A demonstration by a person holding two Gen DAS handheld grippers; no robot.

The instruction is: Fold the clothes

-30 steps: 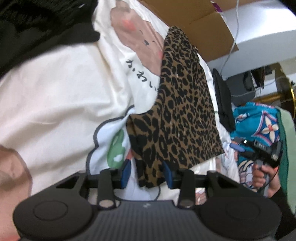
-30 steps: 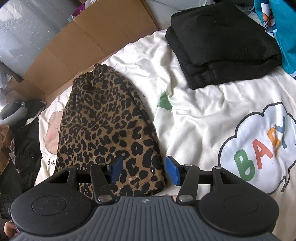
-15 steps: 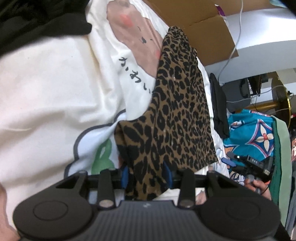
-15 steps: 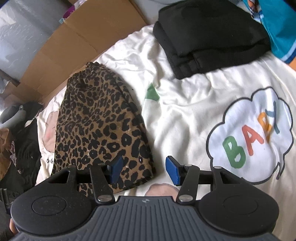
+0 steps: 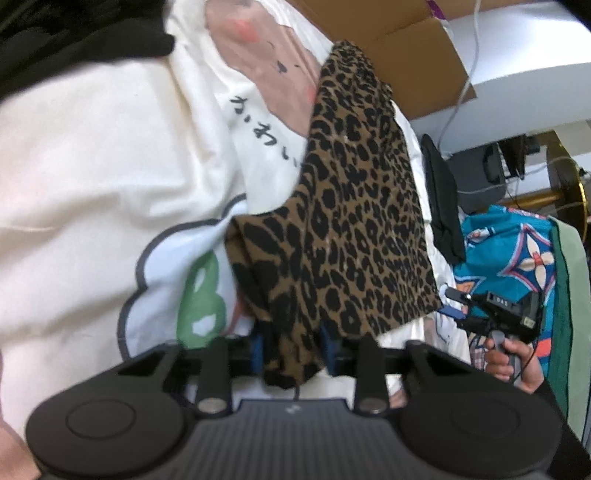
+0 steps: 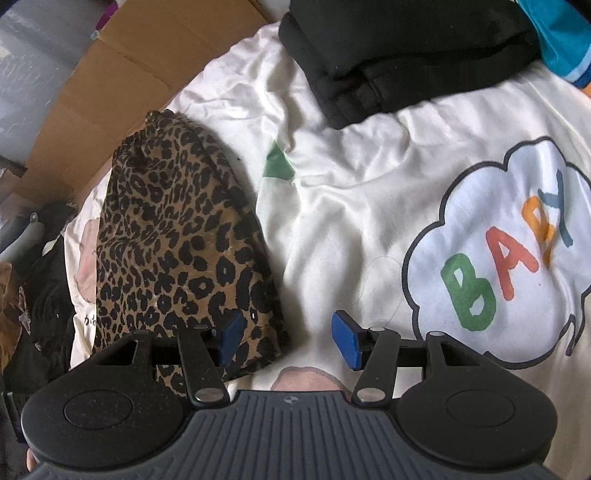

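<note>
l gripper (image 5: pixel 293 349) jaws closing on cloth, r gripper (image 6: pixel 286 338) jaws opening, nothing between.

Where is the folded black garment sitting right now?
In the right wrist view the folded black garment lies at the top, on the white printed sheet, up and right of the leopard-print garment and above the BABY cloud print.

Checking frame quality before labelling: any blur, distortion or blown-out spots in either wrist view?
Left wrist view: soft and smeared, worst on the black clothing top left; leopard-print garment spots still readable; fisheye bends the edges. Right wrist view: sharper, BABY print crisp; white sheet bright, its wrinkles still visible; folded black garment dark with little detail; strong fisheye curvature.
</note>
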